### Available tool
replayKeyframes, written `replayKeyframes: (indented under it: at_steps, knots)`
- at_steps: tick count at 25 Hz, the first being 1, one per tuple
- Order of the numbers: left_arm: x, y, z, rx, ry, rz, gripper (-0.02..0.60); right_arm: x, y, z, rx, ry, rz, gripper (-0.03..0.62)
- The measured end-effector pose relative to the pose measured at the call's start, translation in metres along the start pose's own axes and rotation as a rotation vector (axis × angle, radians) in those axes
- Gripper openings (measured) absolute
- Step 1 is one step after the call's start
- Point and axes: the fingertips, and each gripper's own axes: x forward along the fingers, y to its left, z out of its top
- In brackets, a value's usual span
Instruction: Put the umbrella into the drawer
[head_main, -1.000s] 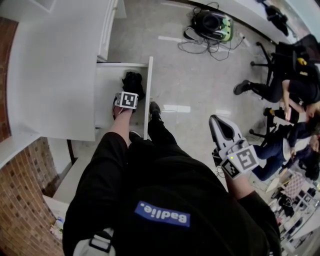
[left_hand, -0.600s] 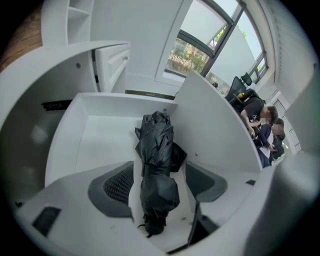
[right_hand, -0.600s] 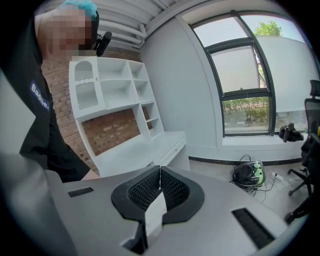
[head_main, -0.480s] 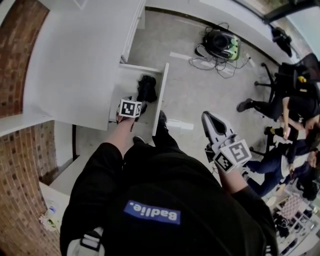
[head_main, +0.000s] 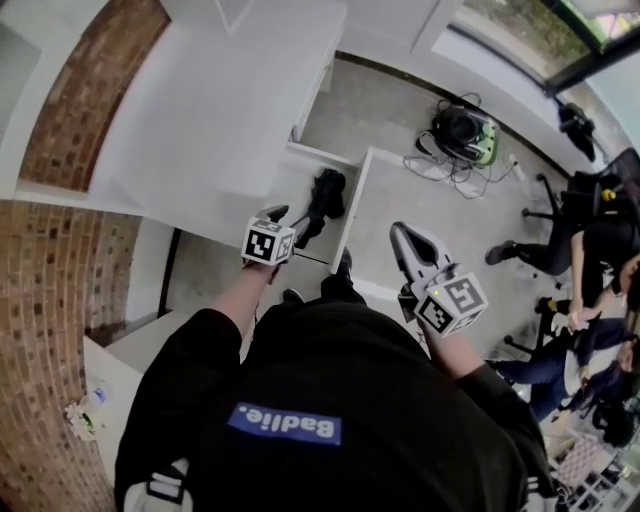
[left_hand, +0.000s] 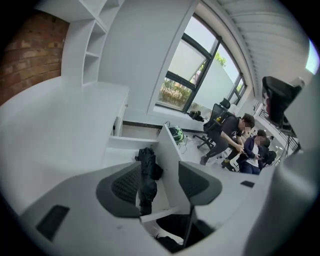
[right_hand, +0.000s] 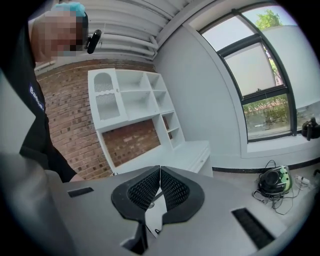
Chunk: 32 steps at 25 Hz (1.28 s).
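1. White tabletop (head_main: 200, 120): a broad, bare slab against a red brick wall (head_main: 60, 290), with a white shelf unit of open compartments (right_hand: 132, 97) standing at its far end.

2. Grey stone floor (head_main: 410, 150): runs beside the tabletop to a window wall.

3. Person carrying the rig: black top (head_main: 330, 400), seen from above, one arm reaching forward on each side.

4. White open drawer (head_main: 352, 215): pulled out from under the tabletop edge, its front panel towards the person. The left gripper view looks down into it (left_hand: 170, 155).

5. Seated people on black office chairs (head_main: 590, 260): at the right edge, well apart from the drawer.

6. Left claw (head_main: 290, 222): grey, with a marker cube, held above the near end of the drawer and pointing down. Its dark ribbed pads (left_hand: 127, 185) are spread and have just been closing partway. Nothing is gripped; the gap (left_hand: 159, 182) shows only the drawer far below.

7. Right claw (head_main: 402, 235): grey, with a marker cube, held over the floor to the right of the drawer front. Pads pressed together along one seam (right_hand: 160, 186), with nothing between them.

8. Black folded umbrella (head_main: 324, 195): lies lengthwise inside the drawer, close to the front panel and clear of both claws (left_hand: 147, 175).

9. Black-and-green bag with loose cables (head_main: 462, 132): on the floor beyond the drawer.
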Motion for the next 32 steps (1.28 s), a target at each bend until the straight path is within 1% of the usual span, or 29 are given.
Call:
replayKeyframes:
  at_steps: [4,7,13,16,20,25,26,32]
  knots:
    - [-0.049,-0.02,0.026,0.03,-0.128,-0.029,0.208,0.011,0.025,0.0,-0.018,-0.006,0.043,0.03]
    - [-0.085,-0.034,0.039,0.058,-0.215,-0.041,0.171,0.015,0.043,-0.003,-0.031,-0.002,0.07,0.03]
    - [-0.144,-0.056,0.052,0.128,-0.335,-0.052,0.098,0.017,0.076,-0.016,-0.048,0.023,0.112,0.029]
    - [-0.171,-0.065,0.059,0.129,-0.392,-0.043,0.074,0.018,0.088,-0.018,-0.058,0.029,0.131,0.029]
    - [-0.209,-0.07,0.069,0.106,-0.477,-0.018,0.04,0.017,0.102,-0.02,-0.077,0.037,0.152,0.029]
    - [-0.241,-0.078,0.074,0.105,-0.538,-0.007,0.013,0.016,0.11,-0.022,-0.089,0.047,0.173,0.029]
    - [-0.244,-0.08,0.074,0.104,-0.545,-0.009,0.004,0.016,0.111,-0.022,-0.089,0.049,0.176,0.029]
    - [-0.25,-0.089,0.066,0.08,-0.567,-0.04,0.002,0.02,0.117,-0.029,-0.086,0.065,0.201,0.029]
